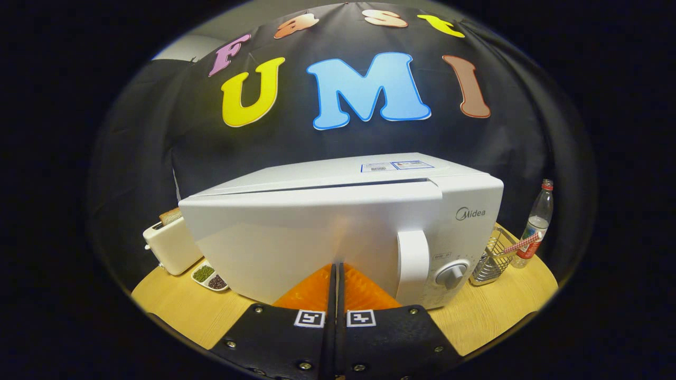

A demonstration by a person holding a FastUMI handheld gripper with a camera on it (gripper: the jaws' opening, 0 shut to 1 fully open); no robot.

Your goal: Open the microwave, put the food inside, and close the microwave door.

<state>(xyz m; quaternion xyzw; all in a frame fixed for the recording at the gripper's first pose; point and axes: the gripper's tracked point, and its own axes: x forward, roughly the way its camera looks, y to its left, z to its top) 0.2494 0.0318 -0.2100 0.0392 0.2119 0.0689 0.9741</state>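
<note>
Your gripper has its two fingers pressed together, tips against the door of one microwave. Beside it: one toaster, one bottle, one wire basket.

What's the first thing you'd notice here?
A big white microwave sits on the wooden table, its door slightly ajar. The claw has its orange fingers pressed together, tips right up at the door. A cream toaster stands behind the door's swung-out end, and a wire basket and a plastic bottle stand beyond the microwave's dial side.
</note>
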